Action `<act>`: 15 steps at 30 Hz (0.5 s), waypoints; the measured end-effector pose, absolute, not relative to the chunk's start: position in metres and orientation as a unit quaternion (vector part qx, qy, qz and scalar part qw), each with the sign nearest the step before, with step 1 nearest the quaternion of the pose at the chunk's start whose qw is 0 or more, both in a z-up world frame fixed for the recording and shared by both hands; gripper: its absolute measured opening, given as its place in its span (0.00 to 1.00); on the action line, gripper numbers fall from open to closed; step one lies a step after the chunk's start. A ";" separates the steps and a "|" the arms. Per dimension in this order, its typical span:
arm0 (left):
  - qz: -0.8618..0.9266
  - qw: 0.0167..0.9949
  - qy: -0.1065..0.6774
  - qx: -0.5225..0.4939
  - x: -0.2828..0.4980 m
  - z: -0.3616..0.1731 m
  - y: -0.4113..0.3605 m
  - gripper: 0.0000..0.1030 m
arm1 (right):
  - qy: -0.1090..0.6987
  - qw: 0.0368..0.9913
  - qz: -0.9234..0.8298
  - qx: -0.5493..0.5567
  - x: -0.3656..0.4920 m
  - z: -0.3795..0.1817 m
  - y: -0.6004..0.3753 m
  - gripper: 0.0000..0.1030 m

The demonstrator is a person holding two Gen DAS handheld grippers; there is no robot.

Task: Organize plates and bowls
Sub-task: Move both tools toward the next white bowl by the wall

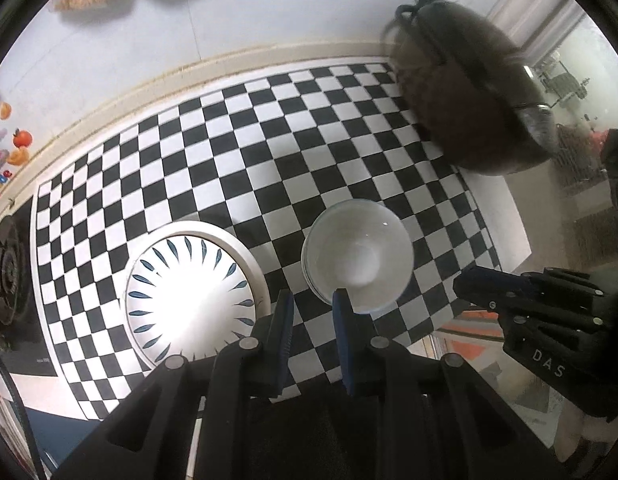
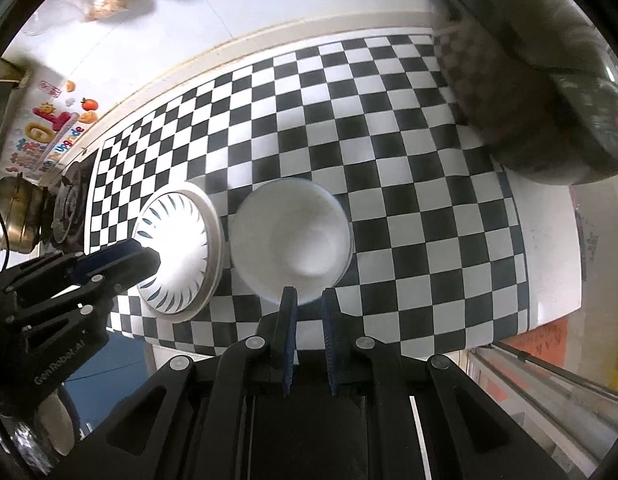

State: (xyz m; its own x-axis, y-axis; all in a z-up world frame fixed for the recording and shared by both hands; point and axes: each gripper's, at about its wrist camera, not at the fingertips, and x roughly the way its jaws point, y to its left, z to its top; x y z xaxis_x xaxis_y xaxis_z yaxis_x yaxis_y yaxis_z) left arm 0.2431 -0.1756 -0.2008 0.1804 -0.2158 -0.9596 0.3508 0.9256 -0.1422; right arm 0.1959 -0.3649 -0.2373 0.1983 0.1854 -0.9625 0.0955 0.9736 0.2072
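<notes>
A white bowl [image 1: 357, 256] sits on the checkered mat [image 1: 249, 140], seemingly stacked in another bowl. To its left lies a white plate with blue leaf marks [image 1: 189, 296] on a larger white plate. My left gripper [image 1: 313, 300] hovers just in front of the bowl's near rim, open with a narrow gap and empty. My right gripper [image 2: 309, 296] is also open and empty at the near rim of the bowl [image 2: 291, 236]. The plates [image 2: 181, 248] lie left of it, with the left gripper [image 2: 149, 256] over them.
A dark lidded pot [image 1: 469, 92] stands at the far right of the mat, also in the right wrist view [image 2: 541, 80]. A stove burner [image 1: 9, 272] and a metal kettle [image 2: 13, 216] are at the left. A wall runs behind the counter.
</notes>
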 end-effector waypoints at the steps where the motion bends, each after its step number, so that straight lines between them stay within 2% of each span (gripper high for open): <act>1: -0.187 0.768 0.610 0.057 0.241 -0.197 -0.176 0.18 | 0.630 0.768 0.029 0.109 0.192 -0.233 -0.364 0.15; 15: -0.199 0.784 0.584 0.067 0.213 -0.164 -0.176 0.18 | 0.605 0.789 0.030 0.106 0.153 -0.191 -0.362 0.15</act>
State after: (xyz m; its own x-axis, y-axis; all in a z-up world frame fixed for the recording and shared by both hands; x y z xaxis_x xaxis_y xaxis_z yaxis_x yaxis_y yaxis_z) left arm 0.2135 -0.1762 -0.1637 0.2385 -0.2329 -0.9428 0.3904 0.9119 -0.1265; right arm 0.1531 -0.3624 -0.1911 0.2659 0.1751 -0.9480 0.0808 0.9759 0.2029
